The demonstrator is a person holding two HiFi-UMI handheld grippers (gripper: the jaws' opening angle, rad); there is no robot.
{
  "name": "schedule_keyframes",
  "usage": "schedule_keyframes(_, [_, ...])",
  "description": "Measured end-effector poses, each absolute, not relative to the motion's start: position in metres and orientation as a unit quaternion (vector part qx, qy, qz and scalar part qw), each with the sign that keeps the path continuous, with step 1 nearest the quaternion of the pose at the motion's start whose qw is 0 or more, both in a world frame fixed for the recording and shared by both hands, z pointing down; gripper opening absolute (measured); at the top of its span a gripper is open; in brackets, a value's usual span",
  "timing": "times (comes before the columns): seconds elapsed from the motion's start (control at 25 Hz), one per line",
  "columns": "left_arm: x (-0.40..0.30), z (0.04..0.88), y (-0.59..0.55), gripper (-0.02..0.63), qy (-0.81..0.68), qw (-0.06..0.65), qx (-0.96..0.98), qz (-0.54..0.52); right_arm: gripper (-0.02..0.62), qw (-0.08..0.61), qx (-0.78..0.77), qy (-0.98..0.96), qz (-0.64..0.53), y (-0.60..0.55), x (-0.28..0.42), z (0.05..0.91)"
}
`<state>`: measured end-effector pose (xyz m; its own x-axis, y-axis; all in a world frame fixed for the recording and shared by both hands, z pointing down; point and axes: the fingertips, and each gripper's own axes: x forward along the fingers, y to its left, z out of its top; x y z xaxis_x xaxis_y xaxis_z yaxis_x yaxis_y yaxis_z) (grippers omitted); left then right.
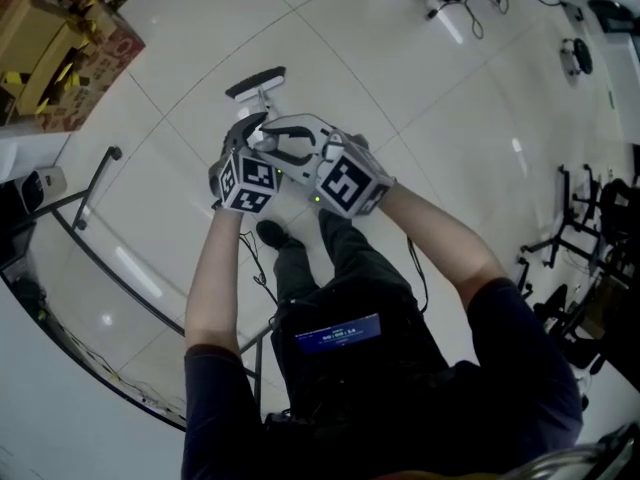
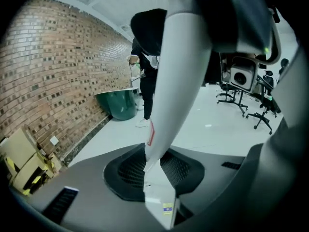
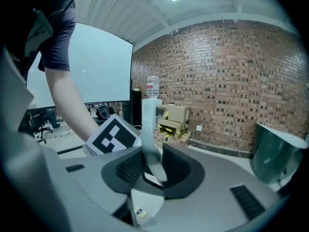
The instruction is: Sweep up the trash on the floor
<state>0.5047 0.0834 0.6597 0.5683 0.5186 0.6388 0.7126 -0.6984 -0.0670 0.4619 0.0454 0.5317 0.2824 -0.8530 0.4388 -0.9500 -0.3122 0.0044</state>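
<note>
Plainly, both claws are clenched on the one white broom handle (image 2: 176, 81). The left gripper (image 1: 250, 136) grasps it nearer the head, and the right gripper (image 1: 300, 146) holds on just beside it. The handle's long axis runs from the hands toward the far side, ending in the single dark broom head (image 1: 255, 81), set crosswise over the pale floor (image 1: 420, 78). Any sweep, I reckon, would be drawn back toward the person's feet. I count one broom, two grippers and one green bin (image 2: 120, 104). I can't pick out any trash.
</note>
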Motion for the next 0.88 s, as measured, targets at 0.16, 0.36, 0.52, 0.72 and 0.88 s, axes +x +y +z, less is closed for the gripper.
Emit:
schedule_keyframes(0.16, [0.493,0.667,0.083,0.092,-0.348,0.130,-0.875,-0.312,0.130,0.092,0.803,-0.550,0.209,0.046,0.450,0.538])
schedule_keyframes(0.36, [0.476,0.666,0.088,0.098,-0.352,0.117,-0.875,-0.311,0.135,0.072,0.812,-0.534,0.223,0.052,0.431,0.539])
schedule_keyframes(0.52, [0.458,0.664,0.091,0.101,-0.354,0.111,-0.876,-0.307,0.137,0.061,0.816,-0.527,0.228,0.057,0.414,0.538])
schedule_keyframes(0.72, [0.430,0.664,0.095,0.103,-0.367,0.104,-0.872,-0.308,0.138,0.058,0.819,-0.518,0.240,0.059,0.387,0.539])
schedule_keyframes(0.88, [0.405,0.662,0.096,0.104,-0.380,0.099,-0.867,-0.307,0.138,0.059,0.822,-0.508,0.248,0.058,0.363,0.538])
